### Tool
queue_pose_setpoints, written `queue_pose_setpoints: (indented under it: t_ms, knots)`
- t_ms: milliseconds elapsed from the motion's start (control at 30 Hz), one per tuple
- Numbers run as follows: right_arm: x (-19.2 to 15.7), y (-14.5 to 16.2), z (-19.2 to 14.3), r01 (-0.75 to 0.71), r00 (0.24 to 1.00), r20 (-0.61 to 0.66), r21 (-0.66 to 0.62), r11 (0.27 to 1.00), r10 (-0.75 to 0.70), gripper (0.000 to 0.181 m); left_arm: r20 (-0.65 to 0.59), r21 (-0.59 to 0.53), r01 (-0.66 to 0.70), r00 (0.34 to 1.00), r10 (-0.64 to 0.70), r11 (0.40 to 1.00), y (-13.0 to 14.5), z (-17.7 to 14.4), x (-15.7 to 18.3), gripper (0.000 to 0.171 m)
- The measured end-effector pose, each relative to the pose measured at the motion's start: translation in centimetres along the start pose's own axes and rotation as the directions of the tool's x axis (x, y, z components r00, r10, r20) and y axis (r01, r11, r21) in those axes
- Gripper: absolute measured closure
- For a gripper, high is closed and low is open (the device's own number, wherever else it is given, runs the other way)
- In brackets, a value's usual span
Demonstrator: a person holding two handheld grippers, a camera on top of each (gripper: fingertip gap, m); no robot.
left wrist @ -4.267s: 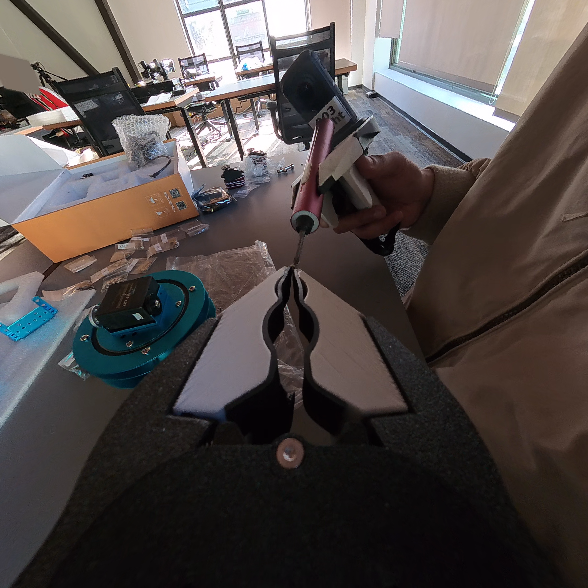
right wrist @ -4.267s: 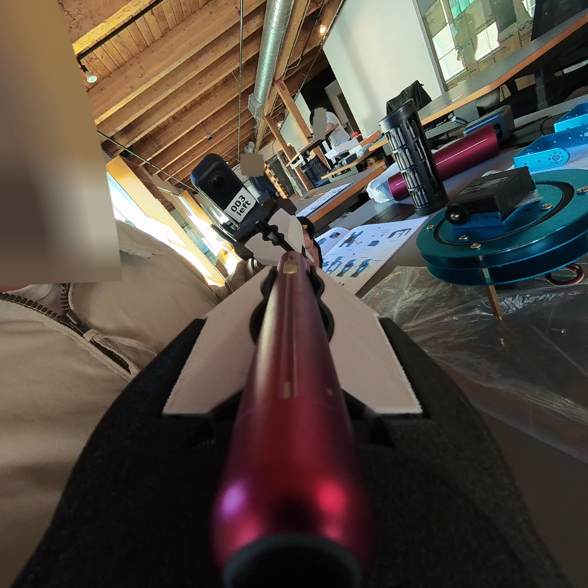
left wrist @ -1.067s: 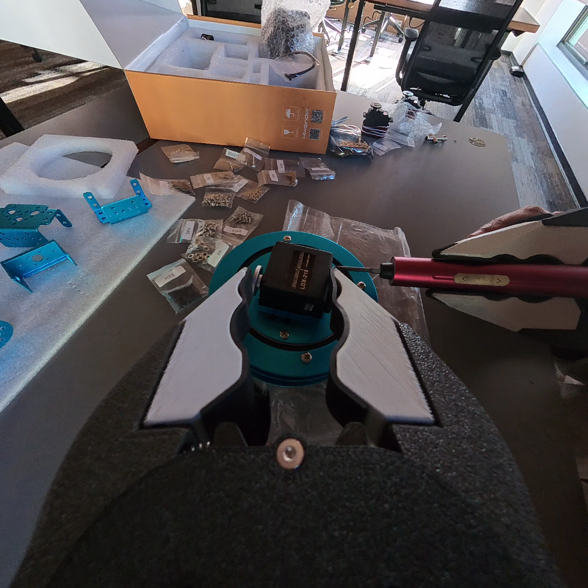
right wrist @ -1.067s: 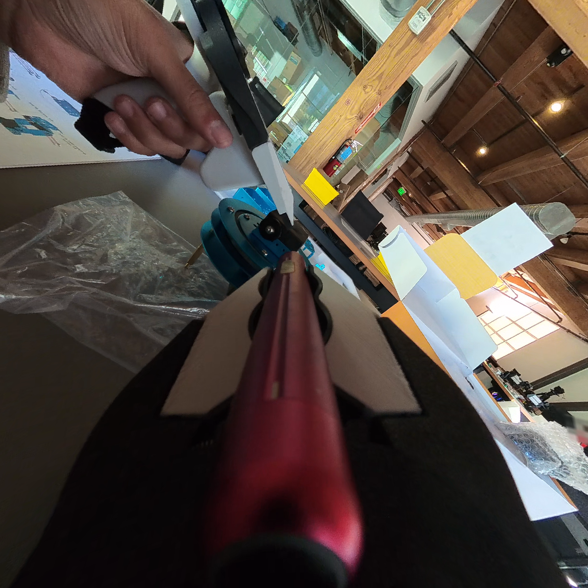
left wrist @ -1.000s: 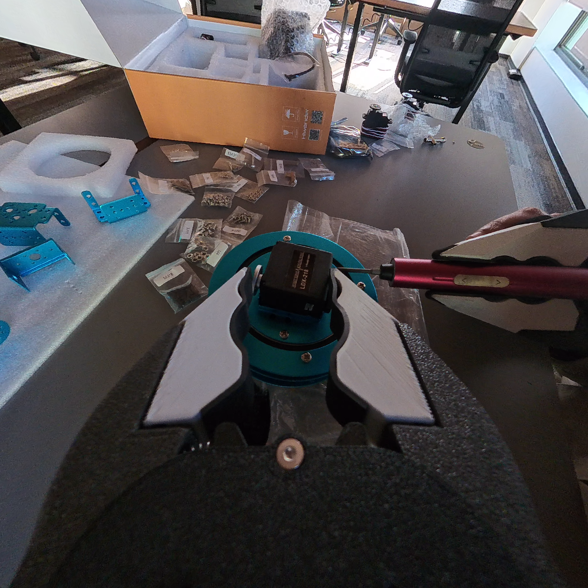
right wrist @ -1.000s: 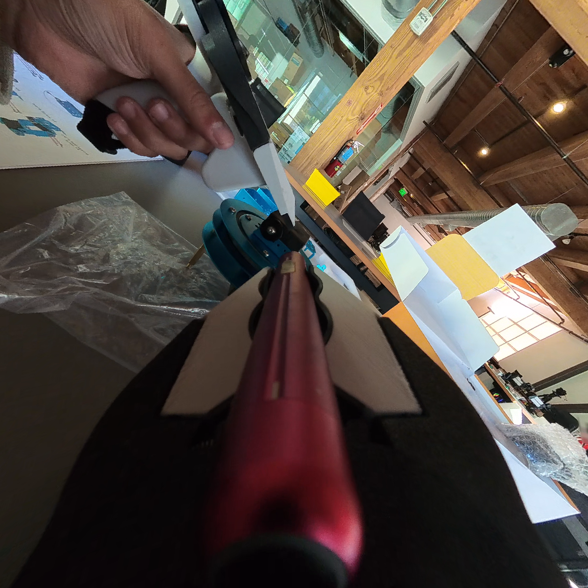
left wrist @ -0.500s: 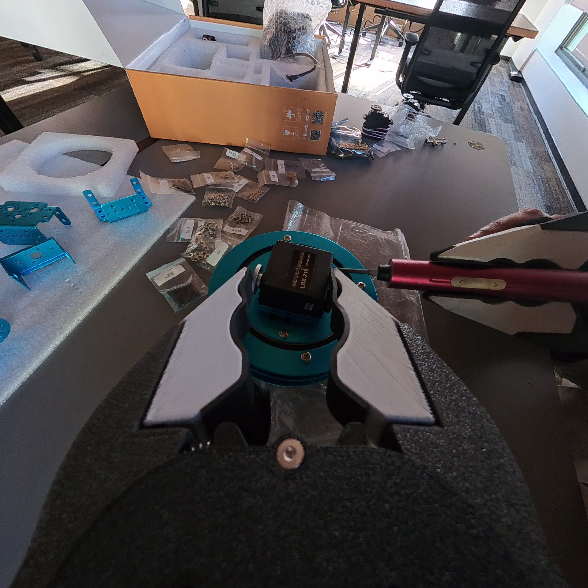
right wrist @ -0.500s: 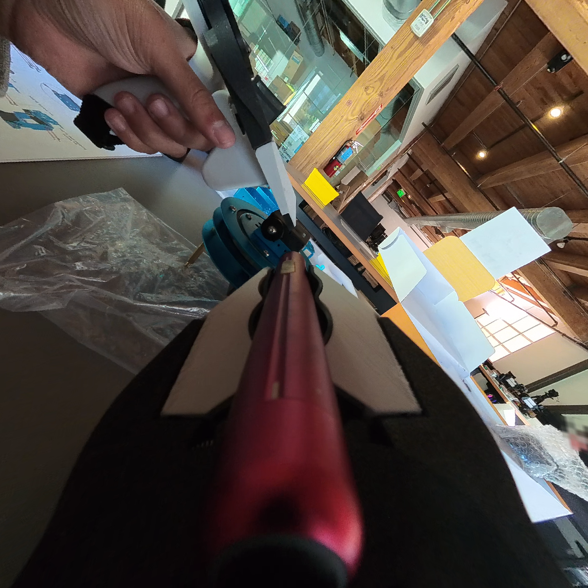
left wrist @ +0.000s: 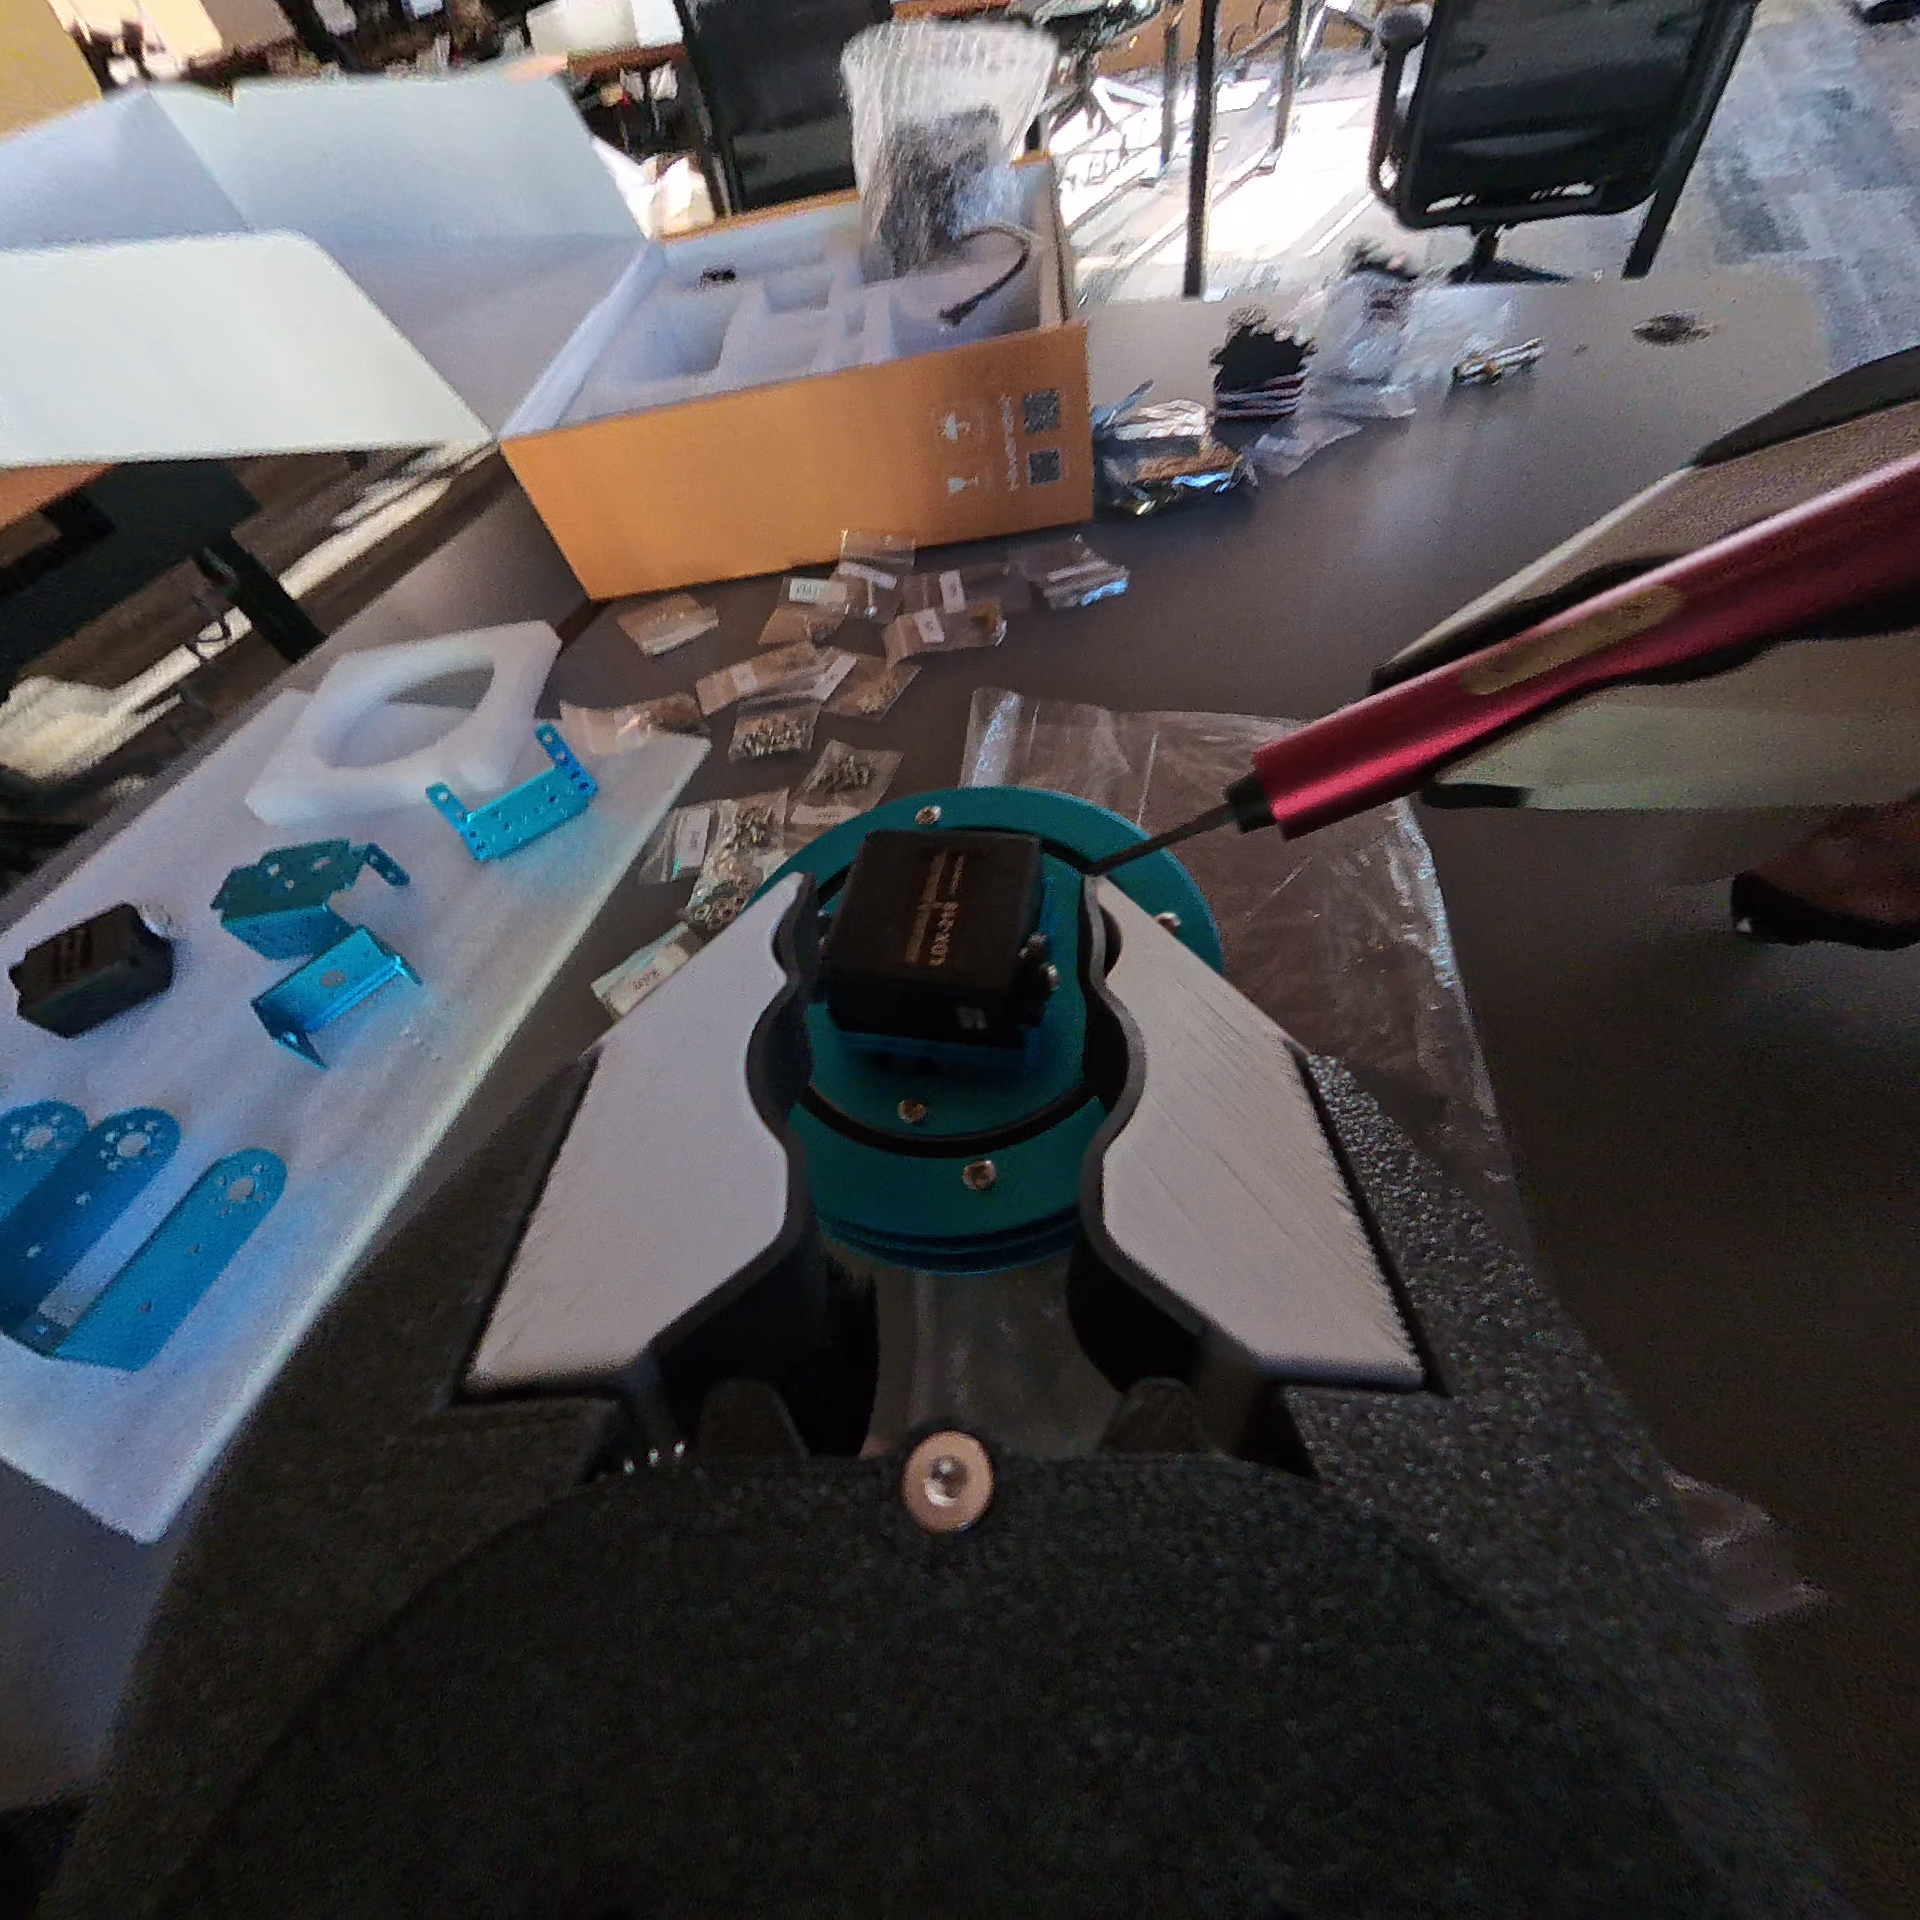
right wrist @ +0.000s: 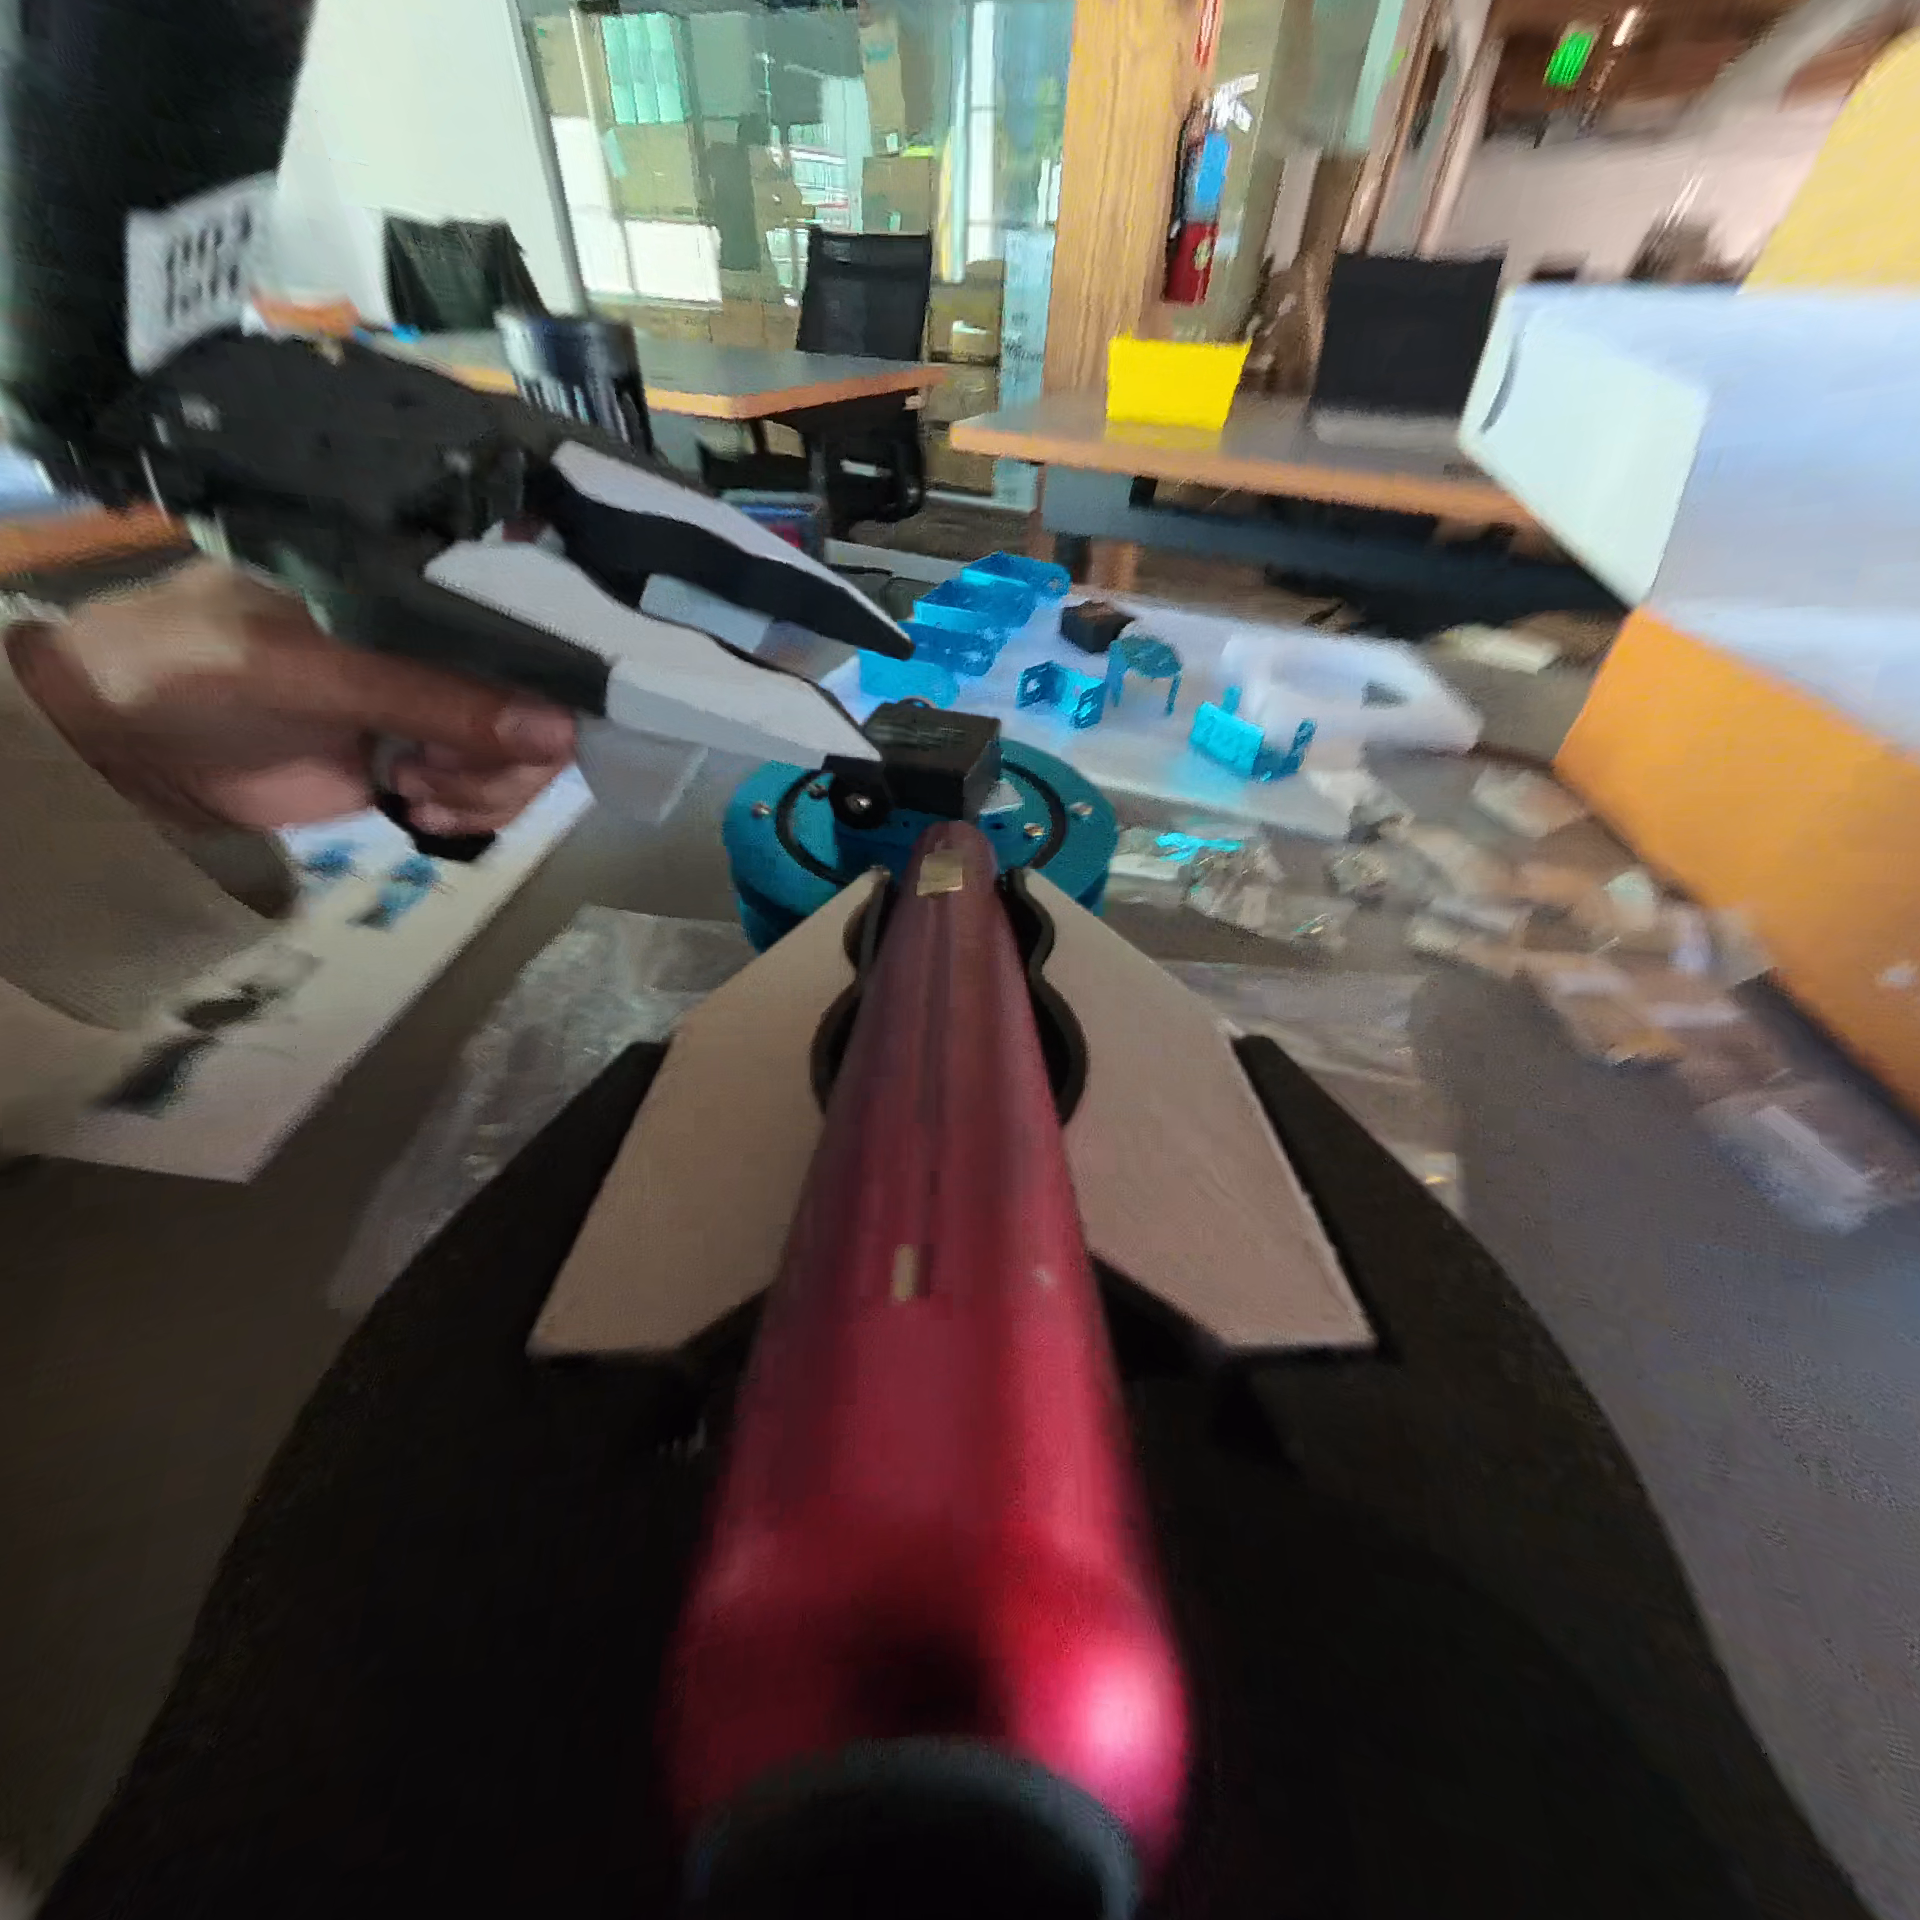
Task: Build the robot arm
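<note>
1. Black servo point(left wrist: 930, 940) on the teal round base point(left wrist: 935, 1195), between the fingers of the left claw point(left wrist: 945, 894): pale lettering on its top face.
2. Orange box point(left wrist: 727, 499) toward the table's far edge: two square code patches and small symbols on its near side.
3. Small clear bags point(left wrist: 831, 623) on the table in front of that box: white printed labels, too small to read.
4. Red screwdriver point(left wrist: 1558, 655) clamped in the right claw point(right wrist: 951, 883): a gold plate with faint marks.
5. White tag point(right wrist: 197, 265) on the left claw's camera: dark characters, blurred.
6. Green lit sign point(right wrist: 1569, 52) near the ceiling: blurred.
</note>
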State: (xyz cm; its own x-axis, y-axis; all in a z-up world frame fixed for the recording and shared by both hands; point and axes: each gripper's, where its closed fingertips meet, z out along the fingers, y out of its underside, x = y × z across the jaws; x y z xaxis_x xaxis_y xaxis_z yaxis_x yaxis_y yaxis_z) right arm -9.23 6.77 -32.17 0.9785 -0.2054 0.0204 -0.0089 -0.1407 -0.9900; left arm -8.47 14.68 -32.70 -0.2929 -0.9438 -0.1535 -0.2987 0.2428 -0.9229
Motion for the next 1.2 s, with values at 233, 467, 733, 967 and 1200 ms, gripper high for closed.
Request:
queue_pose_setpoints:
  t_ms: [233, 467, 733, 967, 1200]
  knots:
    - [0.1, -1.6, -2.0, -0.582, 0.779, 0.271, -0.022, 0.813, 0.565, 0.161, -0.105, 0.027, -0.072, 0.992, 0.075, 0.997, -0.6, -1.5, 2.9, 0.122]
    - [-0.2, -1.6, -3.2, -0.731, 0.617, 0.374, -0.053, 0.68, 0.692, 0.162, -0.187, 0.078, -0.054, 0.98, 0.068, 0.995, -1.7, -2.3, 5.3, 0.136]
    - [-0.9, -2.2, -4.0, -0.689, 0.664, 0.376, -0.027, 0.724, 0.646, 0.162, -0.202, 0.107, -0.027, 0.978, 0.048, 0.994, -2.3, -2.8, 5.5, 0.15]
    - [-0.8, -2.3, -4.3, -0.68, 0.673, 0.377, -0.024, 0.733, 0.636, 0.161, -0.222, 0.103, -0.038, 0.973, 0.061, 0.994, -2.0, -2.9, 5.8, 0.156]
    - [-1.1, -2.4, -4.3, -0.692, 0.649, 0.403, -0.04, 0.721, 0.645, 0.161, -0.277, 0.109, -0.037, 0.959, 0.066, 0.993, -1.8, -2.9, 6.9, 0.154]
